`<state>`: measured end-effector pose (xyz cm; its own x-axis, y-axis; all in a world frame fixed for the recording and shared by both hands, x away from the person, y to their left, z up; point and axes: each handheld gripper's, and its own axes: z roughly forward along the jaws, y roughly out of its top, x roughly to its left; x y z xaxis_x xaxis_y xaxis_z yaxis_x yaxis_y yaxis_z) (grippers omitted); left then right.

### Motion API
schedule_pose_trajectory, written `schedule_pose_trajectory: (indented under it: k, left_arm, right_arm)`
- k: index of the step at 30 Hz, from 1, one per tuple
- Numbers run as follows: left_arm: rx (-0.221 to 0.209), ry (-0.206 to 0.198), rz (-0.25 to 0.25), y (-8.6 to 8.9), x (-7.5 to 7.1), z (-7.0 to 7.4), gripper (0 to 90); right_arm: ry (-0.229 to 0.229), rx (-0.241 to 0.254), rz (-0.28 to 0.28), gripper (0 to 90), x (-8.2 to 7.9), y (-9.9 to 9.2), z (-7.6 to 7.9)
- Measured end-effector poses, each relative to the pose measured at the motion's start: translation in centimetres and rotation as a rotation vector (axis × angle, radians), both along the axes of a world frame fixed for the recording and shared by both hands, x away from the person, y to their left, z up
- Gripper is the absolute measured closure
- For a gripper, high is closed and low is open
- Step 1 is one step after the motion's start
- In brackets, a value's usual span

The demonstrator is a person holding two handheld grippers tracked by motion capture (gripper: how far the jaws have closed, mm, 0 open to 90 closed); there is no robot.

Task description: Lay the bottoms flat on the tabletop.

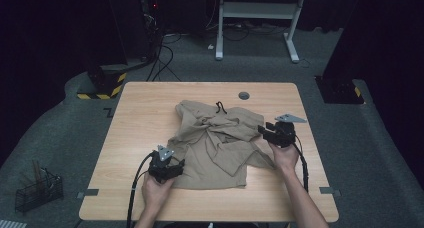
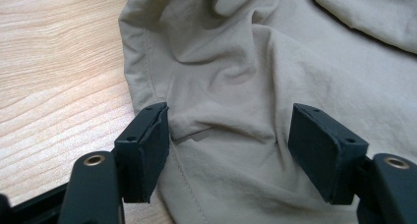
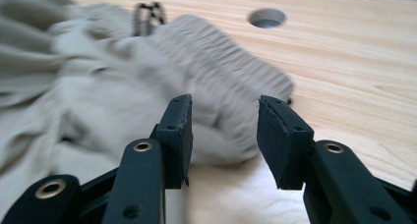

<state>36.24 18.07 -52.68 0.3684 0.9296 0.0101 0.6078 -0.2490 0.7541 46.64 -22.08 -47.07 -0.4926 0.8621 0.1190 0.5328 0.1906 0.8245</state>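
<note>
A pale wooden worktop is seen standing on grey carpet, with a round cable hole set near its far edge. A black wire basket is placed on the floor at the near left. A white frame and loose black cables are seen beyond, along with yellow-and-black striped bases.

A plain khaki-beige garment is seen at the centre of the frame, crossed by no pattern, with a black drawcord at its upper edge. The table beneath is coloured pale wood with a fine grain (a grey round port is set near its upper edge). Both grippers, left and right, are finished in black, with brass-coloured rivets. Yellow-and-black hazard stripes are seen at upper left, on dark grey carpet.
</note>
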Motion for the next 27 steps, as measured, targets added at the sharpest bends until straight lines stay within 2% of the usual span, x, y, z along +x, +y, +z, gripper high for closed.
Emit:
schedule_pose_trajectory:
  k: [2, 5, 8, 10, 12, 16, 21, 24, 27]
  left_arm:
    - [0.001, 0.000, 0.000, 0.0, 0.0, 0.0, 32.0]
    - [0.000, 0.000, 0.001, 0.0, 0.0, 0.0, 32.0]
    - [0.000, -0.001, 0.001, 0.0, 0.0, 0.0, 32.0]
    - [0.001, 0.000, 0.000, 0.0, 0.0, 0.0, 31.9]
    - [0.000, 0.000, 0.000, 0.0, 0.0, 0.0, 32.0]
    - [0.001, 0.000, 0.000, 0.0, 0.0, 0.0, 32.0]
    - [0.000, 0.000, 0.001, 0.0, 0.0, 0.0, 31.9]
    - [0.000, 0.000, 0.000, 0.0, 0.0, 0.0, 31.9]
    - [-0.001, 0.001, 0.000, 0.0, 0.0, 0.0, 31.9]
  right_arm:
    - [-0.006, -0.005, 0.067, 59.8, -1.1, 0.9, 0.2]
    - [0.007, -0.037, 0.187, 61.4, -2.7, 3.4, -0.2]
    - [0.024, -0.067, 0.289, 61.8, -3.4, 6.0, -1.1]
    - [0.033, -0.087, 0.327, 61.5, -3.5, 7.4, -1.6]
    - [0.052, -0.091, 0.355, 61.5, -3.4, 8.8, -2.3]
    - [0.077, -0.108, 0.378, 64.1, -3.1, 10.4, -3.2]
    - [0.121, -0.170, 0.398, 78.1, -2.9, 11.1, -4.3]
    - [0.107, -0.197, 0.404, 87.8, -3.0, 11.1, -4.3]
    - [0.087, -0.217, 0.415, 89.2, -3.3, 11.2, -4.2]
